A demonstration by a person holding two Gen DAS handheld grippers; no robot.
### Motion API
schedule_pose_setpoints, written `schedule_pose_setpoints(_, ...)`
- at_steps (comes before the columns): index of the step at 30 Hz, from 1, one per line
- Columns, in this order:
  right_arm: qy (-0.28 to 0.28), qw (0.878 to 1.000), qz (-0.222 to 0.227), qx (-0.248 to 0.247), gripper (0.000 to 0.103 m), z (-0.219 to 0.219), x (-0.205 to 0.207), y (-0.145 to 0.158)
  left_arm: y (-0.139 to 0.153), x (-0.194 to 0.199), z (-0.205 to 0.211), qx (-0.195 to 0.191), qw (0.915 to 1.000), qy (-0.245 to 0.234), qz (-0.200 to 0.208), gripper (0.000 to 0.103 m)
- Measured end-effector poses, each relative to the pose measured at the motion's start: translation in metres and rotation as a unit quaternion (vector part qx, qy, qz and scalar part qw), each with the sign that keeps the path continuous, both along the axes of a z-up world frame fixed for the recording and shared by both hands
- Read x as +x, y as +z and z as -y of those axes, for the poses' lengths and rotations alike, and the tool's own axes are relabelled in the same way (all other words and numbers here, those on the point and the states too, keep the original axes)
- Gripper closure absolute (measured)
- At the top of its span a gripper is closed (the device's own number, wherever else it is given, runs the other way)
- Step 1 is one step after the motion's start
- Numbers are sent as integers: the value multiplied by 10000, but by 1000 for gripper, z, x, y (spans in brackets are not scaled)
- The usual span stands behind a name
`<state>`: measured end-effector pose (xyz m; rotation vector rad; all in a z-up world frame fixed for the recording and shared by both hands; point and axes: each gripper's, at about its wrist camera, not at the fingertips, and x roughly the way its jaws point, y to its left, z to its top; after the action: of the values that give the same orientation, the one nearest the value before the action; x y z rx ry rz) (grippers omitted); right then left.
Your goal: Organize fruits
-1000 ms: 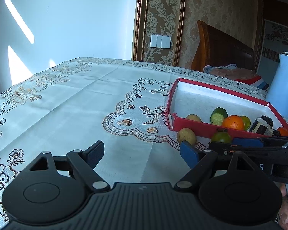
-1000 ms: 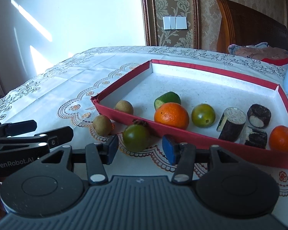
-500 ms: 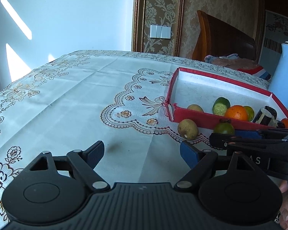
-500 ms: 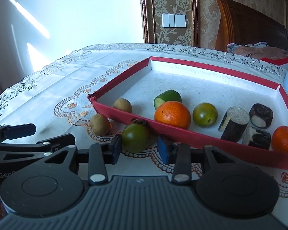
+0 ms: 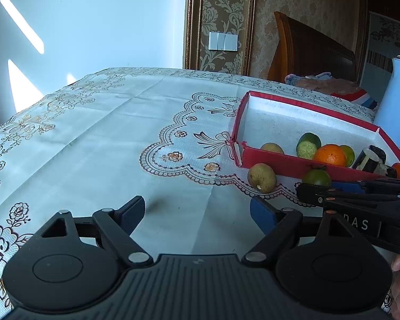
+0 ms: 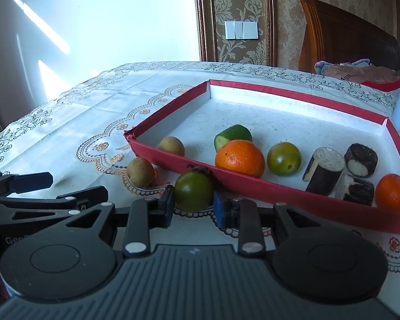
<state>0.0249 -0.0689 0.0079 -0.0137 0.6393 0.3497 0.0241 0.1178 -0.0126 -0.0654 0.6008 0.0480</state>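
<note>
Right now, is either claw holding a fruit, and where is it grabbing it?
The right claw has its pads on either side of the green tomato, though a firm grip cannot be told. The left claw is open and holds nothing.

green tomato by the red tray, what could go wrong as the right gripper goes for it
The green tomato is round and sits against the red tray wall; the right gripper has its jaws barely wider than it, so an off-centre close may squirt it away. It could roll into the brown fruit nearby. A finger could also catch the tray wall.
</note>
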Motion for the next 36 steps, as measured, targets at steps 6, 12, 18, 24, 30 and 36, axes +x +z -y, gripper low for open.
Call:
schedule_pose_setpoints(6, -118, 9998, -77, 124, 75, 20, -11, 2, 0, -1, 0, -2, 10000, -27, 6, 17)
schedule_pose_setpoints(12, -269, 9991, -169, 266, 75, 54, -26, 3, 2, 1, 12, 180, 9996, -230, 19, 17)
schedule_pose_setpoints(18, -426, 9985, -215, 281, 75, 84, -43, 2, 8, 10, 28, 124, 9983, -560, 71, 17)
schedule_pose_setpoints(24, -544, 9982, -164, 210, 75, 103, -57, 5, 5, 28, 43, 160, 9974, -700, -99, 17)
schedule_pose_setpoints(30, -593, 9978, -89, 275, 75, 119, -66, 5, 2, 39, 48, 193, 9975, -660, -173, 17)
schedule_pose_setpoints(36, -550, 9975, -105, 436, 75, 125, -66, 2, 0, 47, 46, 149, 9983, -498, -254, 17)
